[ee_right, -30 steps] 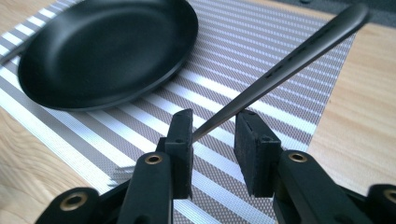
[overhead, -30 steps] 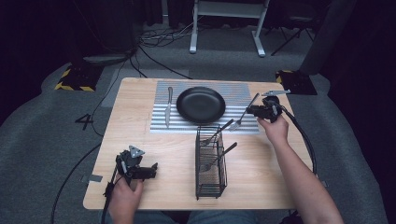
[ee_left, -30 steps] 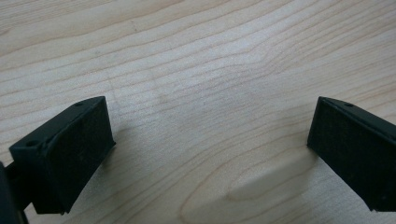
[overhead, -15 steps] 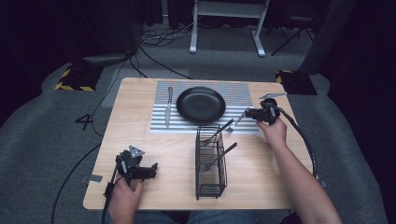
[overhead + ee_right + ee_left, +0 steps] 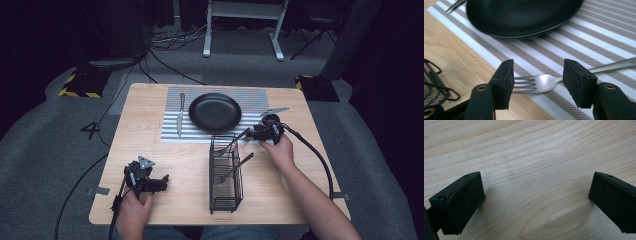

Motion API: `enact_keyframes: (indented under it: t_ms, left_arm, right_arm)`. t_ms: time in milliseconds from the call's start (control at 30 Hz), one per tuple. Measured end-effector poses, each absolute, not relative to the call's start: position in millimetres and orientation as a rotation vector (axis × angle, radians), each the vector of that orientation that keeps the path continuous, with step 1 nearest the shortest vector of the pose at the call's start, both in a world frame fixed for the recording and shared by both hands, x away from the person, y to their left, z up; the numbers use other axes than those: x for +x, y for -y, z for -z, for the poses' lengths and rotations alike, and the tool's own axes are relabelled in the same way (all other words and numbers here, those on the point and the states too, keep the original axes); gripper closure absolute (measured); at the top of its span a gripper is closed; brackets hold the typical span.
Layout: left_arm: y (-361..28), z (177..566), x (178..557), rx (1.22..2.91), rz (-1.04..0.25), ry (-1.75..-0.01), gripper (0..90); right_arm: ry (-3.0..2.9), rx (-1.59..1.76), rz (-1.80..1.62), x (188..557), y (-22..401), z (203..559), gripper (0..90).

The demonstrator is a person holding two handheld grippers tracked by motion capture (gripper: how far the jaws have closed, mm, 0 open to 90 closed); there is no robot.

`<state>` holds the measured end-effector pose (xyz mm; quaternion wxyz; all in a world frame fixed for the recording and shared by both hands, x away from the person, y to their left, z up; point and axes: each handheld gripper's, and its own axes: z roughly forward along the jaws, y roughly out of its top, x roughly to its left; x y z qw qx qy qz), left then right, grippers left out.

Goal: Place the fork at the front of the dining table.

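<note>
Right gripper point(image 5: 536, 82): jaws have just been opening, now about half apart; the fork's head lies between them, pads not pressing it.
Fork point(image 5: 541, 83): on the striped placemat point(image 5: 584, 45), just near of the black plate point(image 5: 524, 15).
Left gripper point(image 5: 534, 200): jaws wide, empty, over bare desk point(image 5: 529, 152), near-left.

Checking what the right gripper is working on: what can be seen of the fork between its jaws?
The fork is shiny silver metal with four tines. It lies flat on the striped placemat near the black plate. Its head sits between the right gripper's jaws, which have just been opening; whether the pads touch it is unclear.
</note>
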<state>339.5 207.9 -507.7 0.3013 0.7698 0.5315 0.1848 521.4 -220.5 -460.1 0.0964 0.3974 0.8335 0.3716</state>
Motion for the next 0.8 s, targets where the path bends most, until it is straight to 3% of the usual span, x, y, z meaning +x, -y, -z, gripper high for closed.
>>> enact_keyframes:
  t_ms: [133,367,567,800]
  left_arm:
    - [-208,508,340,2.042,-0.49,-1.41,0.2]
    - [-208,508,340,2.042,-0.491,-1.41,0.2]
    - [-208,508,339,2.042,-0.49,-1.41,0.2]
    - [-208,508,340,2.042,-0.49,-1.41,0.2]
  right_arm:
    - [-2.516,1.126,-1.109,513,206,461,45.8]
    - [-2.589,1.145,-0.991,513,197,472,68.4]
    - [-2.595,1.105,-0.973,508,198,469,72.7]
    - [-2.588,1.148,-1.002,497,218,471,69.7]
